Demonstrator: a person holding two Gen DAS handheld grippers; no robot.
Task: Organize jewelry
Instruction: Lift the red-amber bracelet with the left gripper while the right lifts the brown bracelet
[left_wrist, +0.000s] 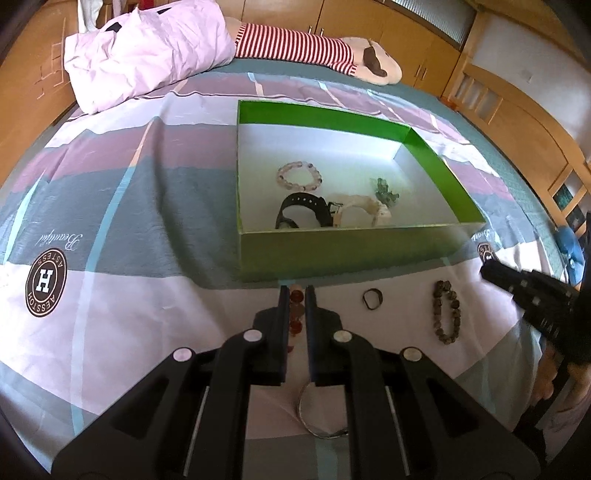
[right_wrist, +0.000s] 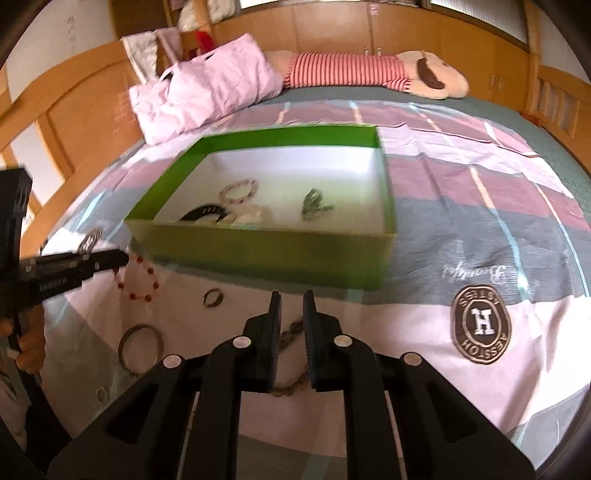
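A green box (left_wrist: 332, 254) with a white inside sits on the bed and holds a pink bead bracelet (left_wrist: 299, 176), a black watch (left_wrist: 304, 211), a white bracelet (left_wrist: 364, 210) and a green piece (left_wrist: 384, 190). My left gripper (left_wrist: 297, 295) is closed around a red bead bracelet (left_wrist: 295, 310) in front of the box. My right gripper (right_wrist: 291, 299) stands slightly open over a dark bead bracelet (right_wrist: 291, 338); that bracelet also shows in the left wrist view (left_wrist: 447, 312). The red bracelet shows in the right wrist view (right_wrist: 138, 280).
A small dark ring (left_wrist: 372, 299) and a metal bangle (left_wrist: 321, 417) lie on the bedspread (left_wrist: 147, 258) near the grippers. A pink pillow (left_wrist: 147, 55) and a striped plush doll (left_wrist: 317, 48) lie at the far end. Wooden bed rails (right_wrist: 55, 122) run along the sides.
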